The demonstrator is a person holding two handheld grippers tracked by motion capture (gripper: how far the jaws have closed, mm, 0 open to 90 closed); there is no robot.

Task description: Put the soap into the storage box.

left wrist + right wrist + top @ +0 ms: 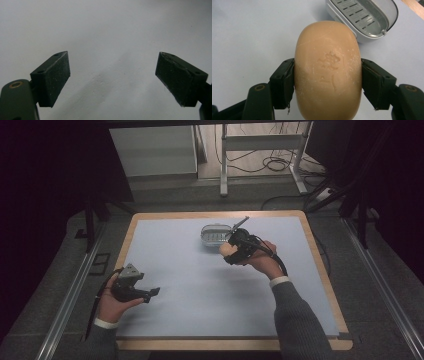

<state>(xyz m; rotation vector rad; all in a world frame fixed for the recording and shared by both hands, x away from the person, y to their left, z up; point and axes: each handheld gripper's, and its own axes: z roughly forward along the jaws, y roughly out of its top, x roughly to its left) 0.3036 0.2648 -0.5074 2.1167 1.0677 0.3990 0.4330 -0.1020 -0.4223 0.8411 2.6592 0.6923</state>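
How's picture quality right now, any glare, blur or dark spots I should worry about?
High view: dim, surroundings near black, soap small beside the dish. Right gripper view: bright, soap and its stamp sharp. Left gripper view: pads crisp, soft shadows on the mat, no glare.

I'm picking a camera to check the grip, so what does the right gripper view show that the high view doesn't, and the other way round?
Right gripper view alone: the stamped mark on the face of the soap bar, both pads pressed against its sides, and the slotted grey insert inside the soap dish.

High view alone: the left tool, jaws apart and holding nothing, at the table's near left, plus both forearms and the floor beyond.

Both: the right tool shut on the soap bar, with the open soap dish just past it on the pale blue table.
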